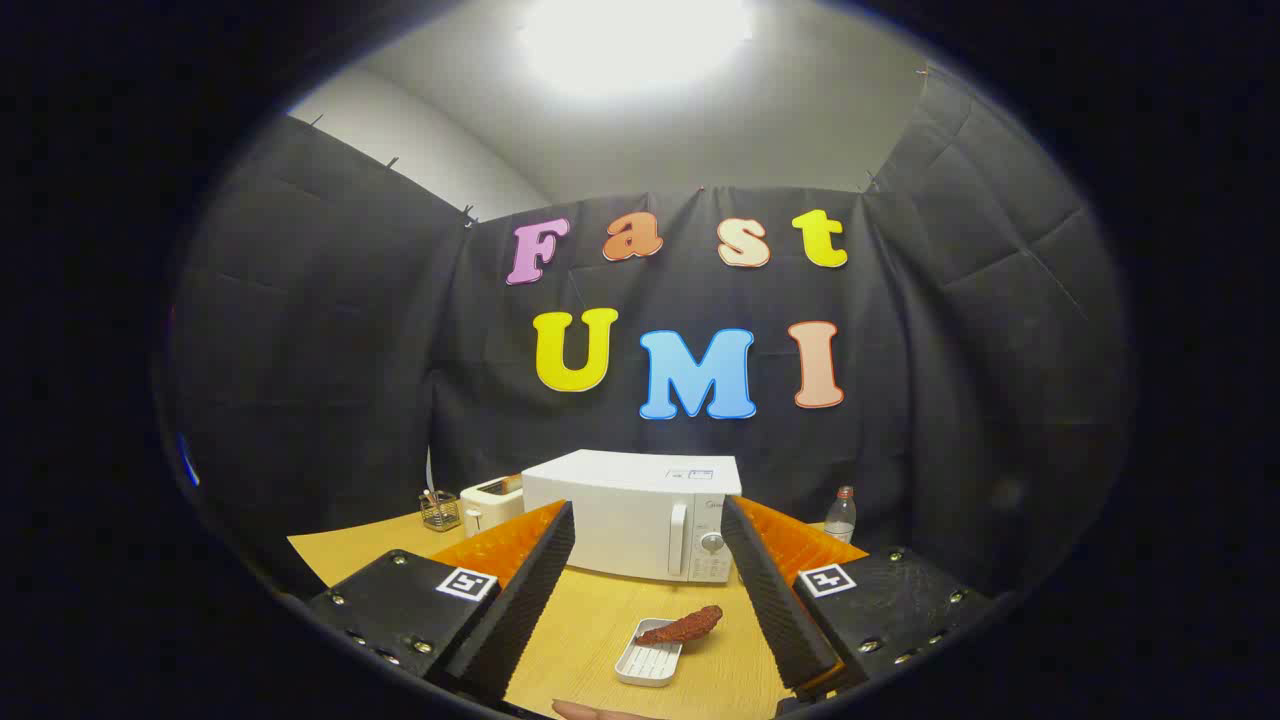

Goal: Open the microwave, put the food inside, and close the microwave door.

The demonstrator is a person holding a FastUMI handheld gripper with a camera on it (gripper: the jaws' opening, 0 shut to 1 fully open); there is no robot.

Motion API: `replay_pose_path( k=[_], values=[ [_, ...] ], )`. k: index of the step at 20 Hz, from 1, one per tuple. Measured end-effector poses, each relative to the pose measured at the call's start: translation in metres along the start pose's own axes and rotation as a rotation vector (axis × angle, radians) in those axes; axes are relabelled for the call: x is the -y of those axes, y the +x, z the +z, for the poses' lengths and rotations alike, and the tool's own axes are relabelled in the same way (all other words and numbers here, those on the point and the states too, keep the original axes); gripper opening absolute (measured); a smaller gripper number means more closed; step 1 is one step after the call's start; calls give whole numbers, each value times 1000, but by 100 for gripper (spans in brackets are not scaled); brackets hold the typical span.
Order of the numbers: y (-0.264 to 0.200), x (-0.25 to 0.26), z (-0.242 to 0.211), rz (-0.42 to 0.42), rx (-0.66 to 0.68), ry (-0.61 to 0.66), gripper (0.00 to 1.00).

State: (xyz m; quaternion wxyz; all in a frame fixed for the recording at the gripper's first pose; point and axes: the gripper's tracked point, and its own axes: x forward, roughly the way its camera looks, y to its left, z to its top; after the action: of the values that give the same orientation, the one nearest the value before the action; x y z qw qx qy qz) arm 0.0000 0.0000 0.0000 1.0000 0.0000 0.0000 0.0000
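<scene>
The jaws stand wide apart, holding nothing, and the gripper (648,560) hangs over a wooden table (590,620) with its fingers (520,600) angled toward the back. At the far left of the table sits a small wire holder (439,510) with something upright in it, and just beside it a white toaster (490,503) with bread showing in a slot. Next comes the white microwave (632,512), beyond the fingers and between them, its door shut, the handle and a round knob on its right side. Nearer, between the fingers and slightly toward the right one, a white tray (650,664) lies on the table with a reddish-brown piece of food (682,627) resting across its far rim. Past the right finger, near the wall, stands a clear bottle (841,514). A fingertip (600,711) shows at the near edge, below the tray.
</scene>
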Motion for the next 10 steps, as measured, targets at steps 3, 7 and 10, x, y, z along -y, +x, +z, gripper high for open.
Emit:
replay_pose_path(
  k=[3, 7, 10],
  values=[
    [1, 0, -1, -2, 0, -3, 94],
    [1, 0, -2, -5, -1, 0, 94],
    [2, -1, -2, -5, -3, -3, 94]
  ],
)
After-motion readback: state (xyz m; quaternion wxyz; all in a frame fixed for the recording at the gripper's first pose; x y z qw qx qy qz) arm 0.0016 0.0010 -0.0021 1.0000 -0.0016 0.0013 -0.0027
